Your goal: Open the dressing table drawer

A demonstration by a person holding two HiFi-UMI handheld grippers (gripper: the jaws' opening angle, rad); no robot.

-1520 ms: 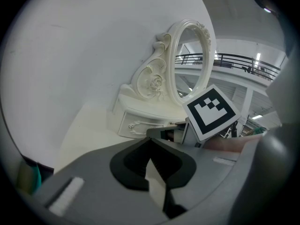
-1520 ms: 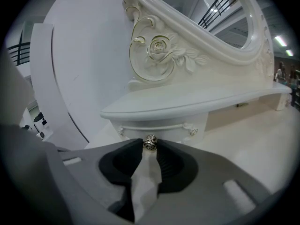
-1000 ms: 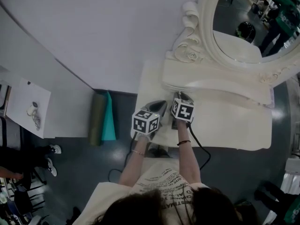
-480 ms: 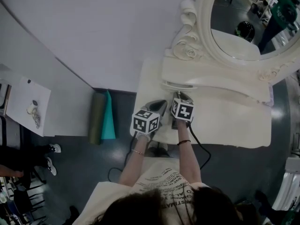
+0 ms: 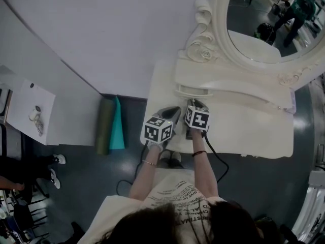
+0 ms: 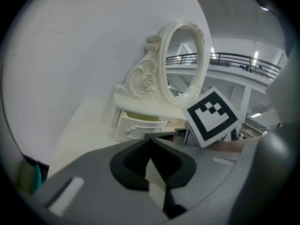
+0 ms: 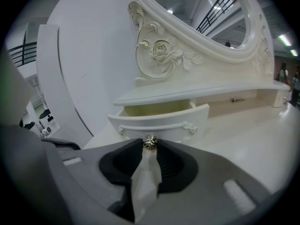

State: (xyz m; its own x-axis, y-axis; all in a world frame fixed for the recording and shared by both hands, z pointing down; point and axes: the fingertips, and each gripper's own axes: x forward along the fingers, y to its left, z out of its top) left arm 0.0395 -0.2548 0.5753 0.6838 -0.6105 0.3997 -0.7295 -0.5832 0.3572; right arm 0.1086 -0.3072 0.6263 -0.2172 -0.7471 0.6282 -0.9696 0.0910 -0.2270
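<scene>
Drawer [image 7: 159, 118] sits under the shelf at the left end of the dressing table [image 5: 254, 131], below the mirror [image 5: 264, 24], and is already partly out, with a gap showing behind its front. Right gripper [image 7: 150, 147] is pinching the small metal knob [image 7: 150, 143] at the centre of the drawer front, jaws closed on it. Left gripper [image 6: 150, 138] is pressed together with nothing between the tips, hanging just beside the right one and short of the drawer. The drawer lies straight ahead of the right gripper, with its front crosswise to the jaws. Judgement: travel runs back along the gripper toward the person, so any further pull is the right hand's.
</scene>
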